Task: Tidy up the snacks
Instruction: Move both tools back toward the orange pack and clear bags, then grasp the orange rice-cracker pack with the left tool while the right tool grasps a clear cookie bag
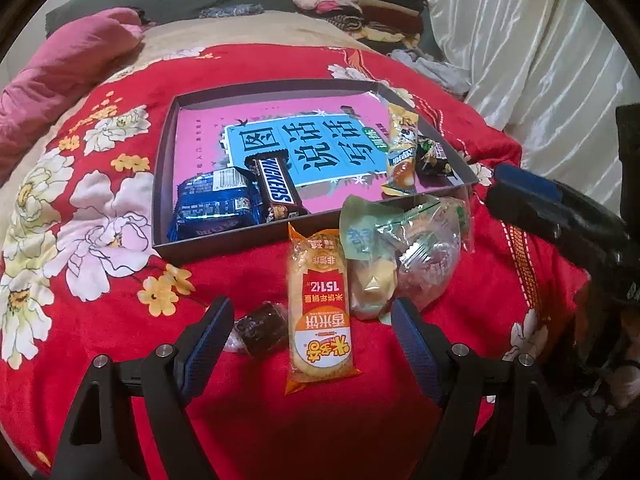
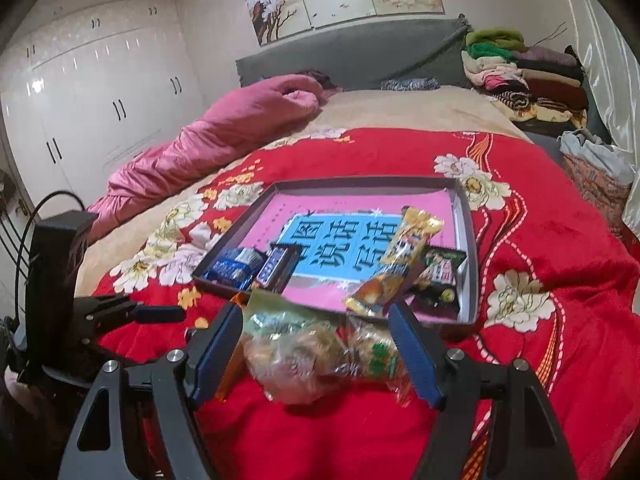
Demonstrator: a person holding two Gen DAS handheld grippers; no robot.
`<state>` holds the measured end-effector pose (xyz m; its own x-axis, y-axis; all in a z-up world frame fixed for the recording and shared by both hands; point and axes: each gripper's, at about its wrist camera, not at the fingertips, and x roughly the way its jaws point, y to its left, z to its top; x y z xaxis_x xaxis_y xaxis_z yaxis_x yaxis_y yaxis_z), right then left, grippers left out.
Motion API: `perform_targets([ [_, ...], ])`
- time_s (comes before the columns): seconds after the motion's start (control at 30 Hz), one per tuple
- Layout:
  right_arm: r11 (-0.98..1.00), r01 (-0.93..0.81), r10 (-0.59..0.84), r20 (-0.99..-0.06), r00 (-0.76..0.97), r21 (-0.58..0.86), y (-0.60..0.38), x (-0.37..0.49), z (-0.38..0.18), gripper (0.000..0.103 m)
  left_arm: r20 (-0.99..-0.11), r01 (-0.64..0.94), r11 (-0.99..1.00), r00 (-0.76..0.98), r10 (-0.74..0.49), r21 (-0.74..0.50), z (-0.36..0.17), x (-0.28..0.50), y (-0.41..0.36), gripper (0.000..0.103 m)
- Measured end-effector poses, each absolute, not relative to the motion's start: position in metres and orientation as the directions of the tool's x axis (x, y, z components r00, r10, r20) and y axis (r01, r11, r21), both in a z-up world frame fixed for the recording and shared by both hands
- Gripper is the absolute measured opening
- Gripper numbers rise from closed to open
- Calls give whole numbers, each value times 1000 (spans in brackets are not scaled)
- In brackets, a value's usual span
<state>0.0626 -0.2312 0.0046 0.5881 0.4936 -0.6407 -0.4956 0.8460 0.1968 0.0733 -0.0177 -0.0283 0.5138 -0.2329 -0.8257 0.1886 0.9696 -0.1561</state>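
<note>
A dark shallow tray (image 1: pixel 162 184) (image 2: pixel 467 240) lies on the red flowered blanket with a pink and blue book in it. Inside are a blue cookie pack (image 1: pixel 212 208), a Snickers bar (image 1: pixel 278 190), a yellow bar (image 1: pixel 402 152) (image 2: pixel 400 260) and a dark green sweet (image 1: pixel 432 158). In front of the tray lie an orange rice-cracker pack (image 1: pixel 320 308), a small brown cake (image 1: pixel 258 328) and clear pastry bags (image 1: pixel 400 252) (image 2: pixel 320 356). My left gripper (image 1: pixel 312 312) is open and straddles the orange pack and the cake. My right gripper (image 2: pixel 316 316) is open with the pastry bags between its fingers.
A pink quilt (image 2: pixel 208 140) is bunched at the left of the bed. Folded clothes (image 2: pixel 528 76) are stacked at the far right by a white curtain (image 1: pixel 520 40). White wardrobes (image 2: pixel 92 100) line the left wall. The other gripper (image 2: pixel 152 314) shows at the left of the right wrist view.
</note>
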Motion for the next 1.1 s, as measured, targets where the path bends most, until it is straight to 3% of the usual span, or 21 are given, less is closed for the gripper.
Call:
perform_targets([
  [0.3,858,-473,461,-706,538,200,-229,56,-10,75,-834,215,967,501,-230,-138,-30,77,-21,81],
  [0.47,855,-473,458,-741,490,215,-228,55,-21,75,-846,213,966,479,-234,-146,-34,84,-19,71],
  [0.77,845,-509,420,-793,442,164,-209,55,-41,73,-854,199,965,460,-244,-169,-41,91,-15,65],
  [1.0,829,-536,418,-816,400,161,-198,57,-55,47,-863,207,966,447,-237,-158,-44,94,-20,65],
  [1.1,826,-545,410,-815,409,142,-195,58,-56,47,-870,208,967,440,-224,-144,-46,96,-22,64],
])
